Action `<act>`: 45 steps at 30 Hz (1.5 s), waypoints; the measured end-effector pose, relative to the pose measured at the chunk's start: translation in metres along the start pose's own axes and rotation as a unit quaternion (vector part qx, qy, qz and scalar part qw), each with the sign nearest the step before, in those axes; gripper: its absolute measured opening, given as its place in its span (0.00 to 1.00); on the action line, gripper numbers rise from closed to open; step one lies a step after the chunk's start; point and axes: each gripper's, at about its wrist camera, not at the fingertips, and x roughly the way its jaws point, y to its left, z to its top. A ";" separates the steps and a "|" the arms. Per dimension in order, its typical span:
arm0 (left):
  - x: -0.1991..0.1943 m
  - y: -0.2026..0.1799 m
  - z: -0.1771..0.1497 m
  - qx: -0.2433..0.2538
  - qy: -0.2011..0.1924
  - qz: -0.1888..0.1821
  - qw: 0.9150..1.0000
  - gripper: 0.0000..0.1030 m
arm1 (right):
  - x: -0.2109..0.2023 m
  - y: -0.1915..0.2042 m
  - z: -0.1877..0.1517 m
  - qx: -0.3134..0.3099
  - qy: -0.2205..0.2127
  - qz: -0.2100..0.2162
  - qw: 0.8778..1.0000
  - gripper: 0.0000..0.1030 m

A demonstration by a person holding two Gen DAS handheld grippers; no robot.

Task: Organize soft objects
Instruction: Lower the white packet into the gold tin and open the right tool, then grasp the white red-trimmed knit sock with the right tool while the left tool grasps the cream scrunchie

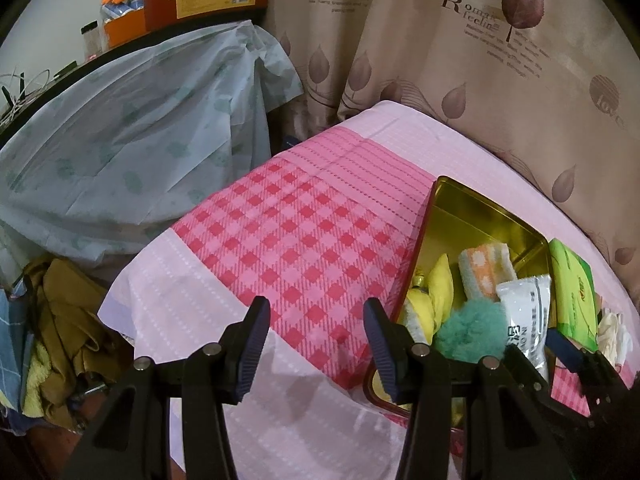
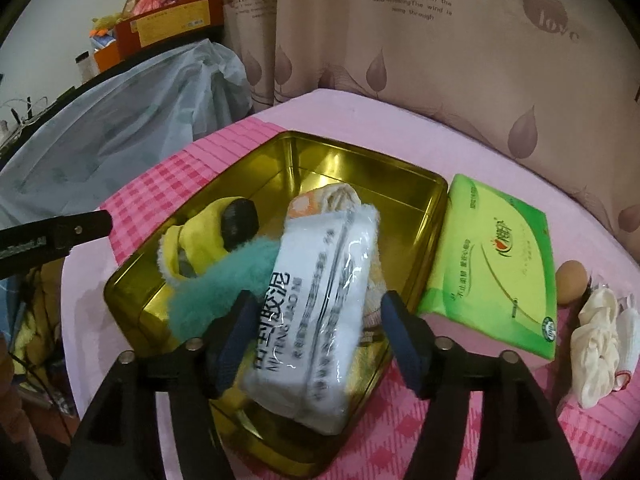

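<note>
An open gold tin stands on the pink checked cloth. It holds a yellow soft toy, a teal fluffy ball, an orange-and-white towel and, on top, a white plastic packet. My right gripper is open around the near end of the packet, with a gap showing at its right pad. My left gripper is open over bare cloth just left of the tin, with nothing between its fingers. A green tissue pack and white gloves lie right of the tin.
A brown egg-like object sits between the tissue pack and the gloves. A pale blue plastic sheet covers furniture to the left. A leaf-print curtain hangs behind the table. Crumpled cloths are heaped below the table's left edge.
</note>
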 end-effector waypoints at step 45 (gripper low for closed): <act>-0.038 -0.106 -0.028 0.192 -0.047 -0.111 0.974 0.48 | -0.030 -0.310 -0.090 0.219 -0.001 -0.185 0.958 0.73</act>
